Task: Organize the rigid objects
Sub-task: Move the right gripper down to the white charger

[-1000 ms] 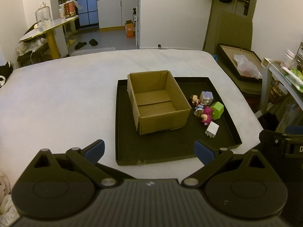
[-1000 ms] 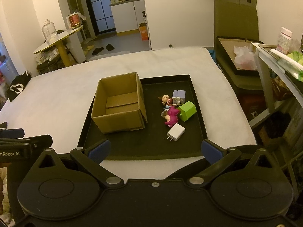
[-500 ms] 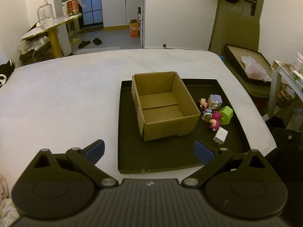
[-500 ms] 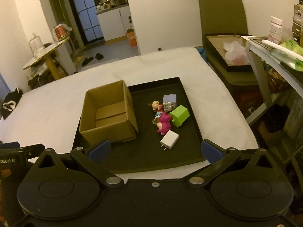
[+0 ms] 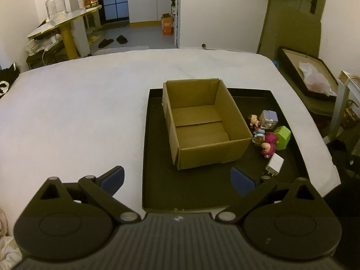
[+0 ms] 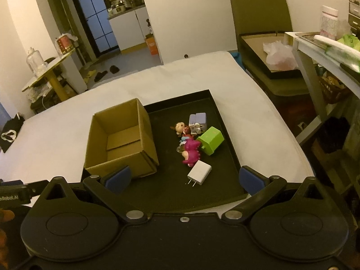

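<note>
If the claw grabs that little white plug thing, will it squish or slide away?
The white charger looks like a hard plastic block, so it probably won't squish. Its sides look smooth and glossy, so it might slip a little in the right claw. It lies flat on the black tray, prongs toward the camera, so it shouldn't roll, and it's likely light.

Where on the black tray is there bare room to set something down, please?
The tray is bare along its near edge, in front of the cardboard box and white charger. The empty box is free. Right of it, the toys crowd together.
</note>
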### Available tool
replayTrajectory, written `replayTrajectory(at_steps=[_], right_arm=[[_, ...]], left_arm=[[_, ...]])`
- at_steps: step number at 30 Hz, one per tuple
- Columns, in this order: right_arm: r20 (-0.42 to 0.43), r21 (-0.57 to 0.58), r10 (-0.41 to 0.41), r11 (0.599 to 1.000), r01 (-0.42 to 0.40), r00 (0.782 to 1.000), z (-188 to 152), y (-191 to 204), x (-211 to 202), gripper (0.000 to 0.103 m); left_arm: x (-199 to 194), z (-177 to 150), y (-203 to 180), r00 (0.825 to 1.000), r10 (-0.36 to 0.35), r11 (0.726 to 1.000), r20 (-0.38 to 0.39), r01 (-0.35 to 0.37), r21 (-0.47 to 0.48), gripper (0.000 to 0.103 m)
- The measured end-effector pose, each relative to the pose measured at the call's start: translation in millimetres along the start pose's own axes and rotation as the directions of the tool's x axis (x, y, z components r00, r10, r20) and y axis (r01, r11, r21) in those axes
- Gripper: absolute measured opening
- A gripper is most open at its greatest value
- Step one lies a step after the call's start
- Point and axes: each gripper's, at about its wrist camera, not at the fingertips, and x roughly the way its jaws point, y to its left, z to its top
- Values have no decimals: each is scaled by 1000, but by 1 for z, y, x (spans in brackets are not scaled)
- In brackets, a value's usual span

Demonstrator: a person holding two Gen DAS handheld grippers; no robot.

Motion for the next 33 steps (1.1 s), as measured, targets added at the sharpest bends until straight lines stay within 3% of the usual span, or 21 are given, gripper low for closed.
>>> replayTrajectory(at_steps=[20, 23, 33], right_arm=[[-25, 105, -18, 994, 20, 1000, 0, -24, 63, 102], [-29, 121, -21, 992, 24, 999, -2, -27, 75, 96], [-116, 160, -23, 986, 42, 993, -5, -33, 133, 89]], left_arm=[[64, 19, -4, 998, 67, 996, -16, -68, -50, 100], [75, 22, -3, 997, 78, 995, -16, -79, -63, 99], [111, 32, -10, 991, 131, 989, -6, -131, -63, 94]])
